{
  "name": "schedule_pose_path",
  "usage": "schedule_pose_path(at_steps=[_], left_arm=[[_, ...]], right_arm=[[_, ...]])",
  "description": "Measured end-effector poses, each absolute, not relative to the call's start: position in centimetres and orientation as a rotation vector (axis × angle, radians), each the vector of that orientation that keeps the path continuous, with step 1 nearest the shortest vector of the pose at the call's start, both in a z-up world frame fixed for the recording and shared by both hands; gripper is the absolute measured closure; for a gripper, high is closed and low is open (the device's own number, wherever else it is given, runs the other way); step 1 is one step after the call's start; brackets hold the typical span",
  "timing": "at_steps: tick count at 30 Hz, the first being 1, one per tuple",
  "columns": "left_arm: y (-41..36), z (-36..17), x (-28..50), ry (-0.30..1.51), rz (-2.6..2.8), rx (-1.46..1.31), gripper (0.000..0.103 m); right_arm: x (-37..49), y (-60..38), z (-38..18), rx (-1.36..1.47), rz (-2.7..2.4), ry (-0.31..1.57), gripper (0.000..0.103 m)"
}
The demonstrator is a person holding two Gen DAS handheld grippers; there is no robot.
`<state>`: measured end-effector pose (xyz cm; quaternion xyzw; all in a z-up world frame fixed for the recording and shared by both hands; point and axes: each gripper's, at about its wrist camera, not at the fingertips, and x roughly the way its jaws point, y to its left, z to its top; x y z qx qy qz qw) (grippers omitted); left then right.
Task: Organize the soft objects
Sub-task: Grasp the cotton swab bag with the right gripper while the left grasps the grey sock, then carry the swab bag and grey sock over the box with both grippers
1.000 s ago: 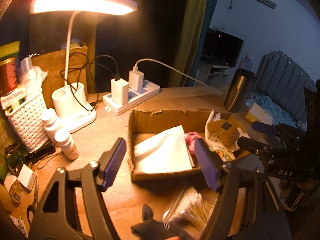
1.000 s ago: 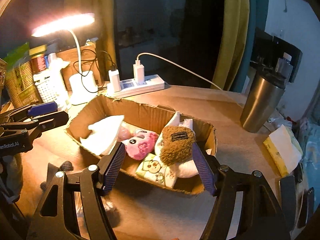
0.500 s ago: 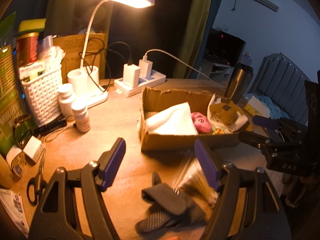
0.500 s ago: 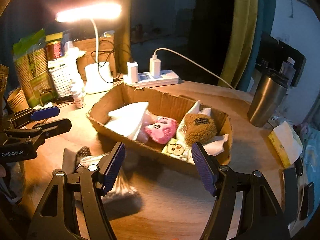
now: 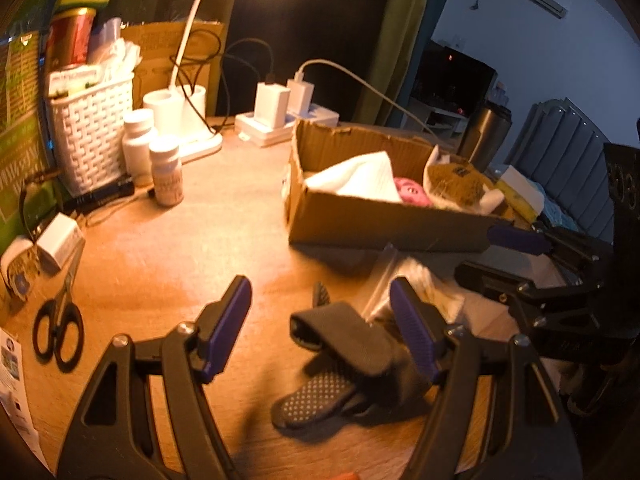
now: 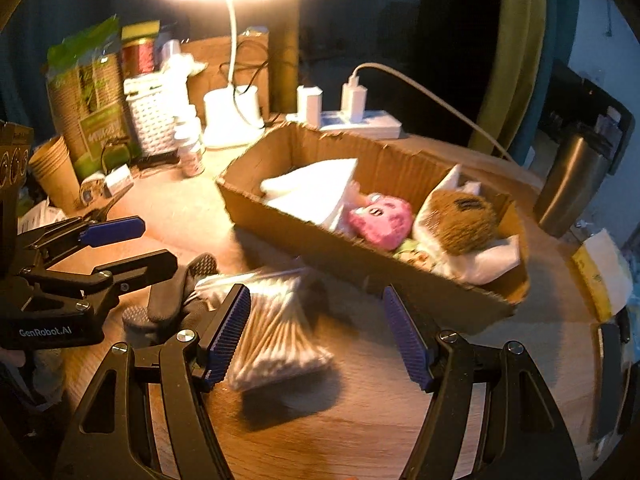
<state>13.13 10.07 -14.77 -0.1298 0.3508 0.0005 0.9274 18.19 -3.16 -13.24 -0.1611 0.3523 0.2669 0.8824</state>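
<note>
A cardboard box [image 5: 384, 224] [image 6: 400, 268] on the wooden desk holds a white cloth [image 6: 312, 192], a pink plush [image 6: 382, 220] and a brown plush [image 6: 460, 220]. A black glove with dotted grip [image 5: 344, 360] [image 6: 172, 300] lies on the desk in front of the box, between the jaws of my open left gripper [image 5: 324, 336]. A clear bag of cotton swabs [image 6: 272, 328] lies next to the glove, just ahead of my open, empty right gripper [image 6: 316, 336]. Each gripper shows in the other's view.
A lit desk lamp [image 6: 228, 116], white basket [image 5: 92, 132], pill bottles [image 5: 166, 176], power strip with chargers [image 5: 280, 120] and scissors [image 5: 60, 320] stand left and behind. A steel tumbler [image 6: 568, 188] and a yellow pack [image 6: 600, 276] are at the right.
Both grippers have pulled back from the box toward the desk's near edge. The glove and the swab bag have come into view in front of them. Both stay open.
</note>
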Motion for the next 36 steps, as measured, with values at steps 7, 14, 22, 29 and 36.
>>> schedule_pose_path(at_steps=[7,14,22,29,36], left_arm=[[10.1,-16.6,12.8,0.763,0.002,-0.273,0.03],[9.3,-17.7,12.9,0.803,-0.014,-0.269,0.03],[7.6,-18.1,13.8,0.844,-0.036,-0.215,0.03],[6.0,-18.3,14.3,0.87,-0.066,-0.175,0.054],[4.4,-18.1,14.4,0.856,-0.115,-0.15,0.076]], right_arm=[[18.1,-1.9,-15.9,-0.326,0.602,0.792,0.031],[18.7,-1.8,-17.5,-0.315,0.629,0.83,0.033],[18.4,-3.1,-17.1,-0.309,0.634,0.822,0.058],[17.6,-4.7,-16.0,-0.294,0.614,0.789,0.06],[16.9,-6.5,-14.7,-0.28,0.583,0.75,0.06]])
